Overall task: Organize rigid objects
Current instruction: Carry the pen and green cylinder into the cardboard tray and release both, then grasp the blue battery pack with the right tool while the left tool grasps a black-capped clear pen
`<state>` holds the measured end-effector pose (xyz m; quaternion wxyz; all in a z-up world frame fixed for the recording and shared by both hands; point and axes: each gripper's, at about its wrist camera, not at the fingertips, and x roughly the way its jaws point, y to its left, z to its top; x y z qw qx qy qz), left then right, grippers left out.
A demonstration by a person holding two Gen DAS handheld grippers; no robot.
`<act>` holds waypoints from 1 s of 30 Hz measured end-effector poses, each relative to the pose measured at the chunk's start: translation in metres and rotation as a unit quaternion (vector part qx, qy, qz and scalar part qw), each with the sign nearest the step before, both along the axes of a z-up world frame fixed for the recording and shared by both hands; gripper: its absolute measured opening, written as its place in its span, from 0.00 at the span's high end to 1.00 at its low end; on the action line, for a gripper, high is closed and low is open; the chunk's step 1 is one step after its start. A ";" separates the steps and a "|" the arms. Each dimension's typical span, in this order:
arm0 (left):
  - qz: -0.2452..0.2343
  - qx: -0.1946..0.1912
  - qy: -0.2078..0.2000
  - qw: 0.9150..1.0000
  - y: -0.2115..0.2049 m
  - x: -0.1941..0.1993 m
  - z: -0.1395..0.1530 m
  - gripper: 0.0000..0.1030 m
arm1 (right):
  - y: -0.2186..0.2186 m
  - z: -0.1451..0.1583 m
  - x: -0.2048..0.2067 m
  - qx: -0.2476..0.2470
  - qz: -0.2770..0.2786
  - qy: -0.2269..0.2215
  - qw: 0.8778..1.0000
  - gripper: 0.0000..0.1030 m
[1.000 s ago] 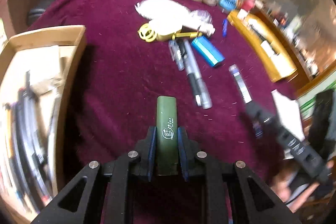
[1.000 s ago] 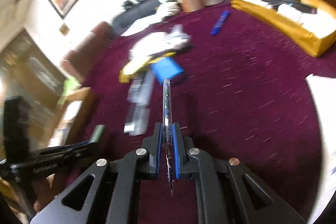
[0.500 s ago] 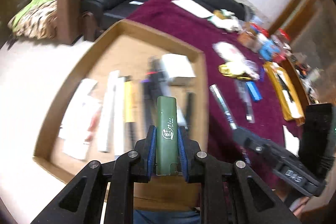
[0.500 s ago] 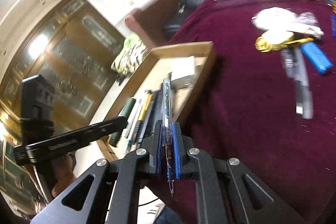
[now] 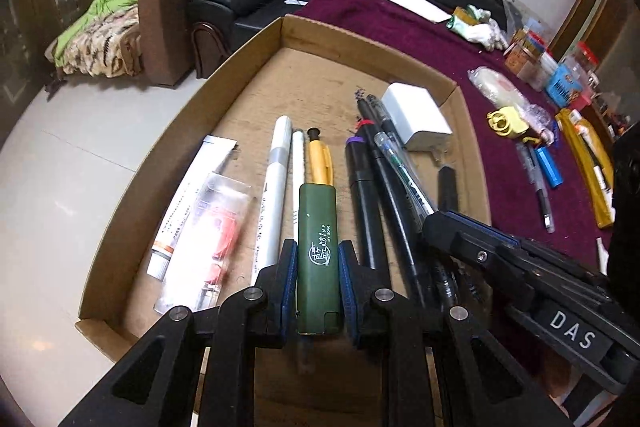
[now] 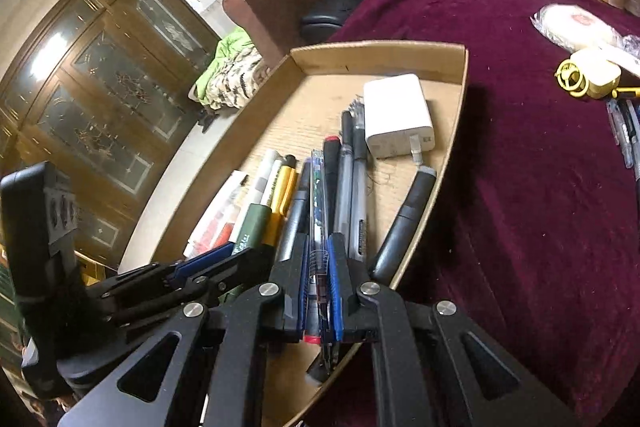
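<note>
hidden: pen (image 6: 319,227) tip under right gripper (image 6: 318,291) | unreadable: tube (image 5: 188,203) print | cut off: far-right jars (image 5: 560,75)

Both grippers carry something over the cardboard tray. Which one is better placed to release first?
Probably the right gripper: its clear pen already lines up with the pens in the cardboard tray. The left gripper holds its green rectangular case above the yellow pen.

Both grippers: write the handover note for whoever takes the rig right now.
Left gripper: shut on the green case, held over the cardboard tray.
Right gripper: shut on the clear pen, also over the tray.
Done: pens, markers and a white charger lie in the tray.
Left: release both items into the tray, then fetch the blue lighter and pens on the maroon cloth.
</note>
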<state>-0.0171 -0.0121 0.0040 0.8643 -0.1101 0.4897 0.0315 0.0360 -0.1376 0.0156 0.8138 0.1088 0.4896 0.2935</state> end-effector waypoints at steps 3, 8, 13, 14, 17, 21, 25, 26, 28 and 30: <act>0.000 0.009 -0.006 1.000 -0.001 -0.001 0.000 0.80 | 0.000 -0.005 0.004 0.004 -0.003 0.003 1.000 0.89; 0.001 0.002 -0.018 1.000 0.003 -0.008 0.003 0.64 | -0.013 0.007 -0.006 0.041 0.003 -0.014 0.999 0.56; -0.003 0.002 -0.064 0.998 -0.014 -0.020 0.035 0.43 | -0.062 0.027 -0.019 0.069 -0.014 -0.032 0.997 0.48; -0.007 0.002 -0.070 0.998 -0.021 -0.021 0.040 0.38 | -0.076 0.030 -0.021 0.070 -0.024 -0.036 0.997 0.46; -0.050 0.002 -0.087 0.995 -0.057 -0.021 0.056 0.31 | -0.136 0.038 -0.028 0.039 -0.078 -0.061 0.994 0.41; -0.118 -0.010 -0.058 0.991 -0.111 -0.006 0.050 0.30 | -0.206 0.030 -0.028 0.031 -0.143 -0.054 0.988 0.40; -0.158 -0.018 -0.030 0.987 -0.155 0.014 0.037 0.30 | -0.259 0.023 -0.022 0.028 -0.184 -0.044 0.981 0.40; -0.163 -0.017 -0.025 0.986 -0.164 0.018 0.036 0.30 | -0.262 0.023 -0.019 0.023 -0.189 -0.045 0.981 0.40; -0.170 -0.018 -0.011 0.985 -0.176 0.027 0.033 0.30 | -0.266 0.022 -0.005 0.005 -0.189 -0.049 0.981 0.36; -0.175 -0.018 -0.006 0.984 -0.182 0.032 0.033 0.30 | -0.266 0.020 0.015 -0.015 -0.186 -0.050 0.981 0.36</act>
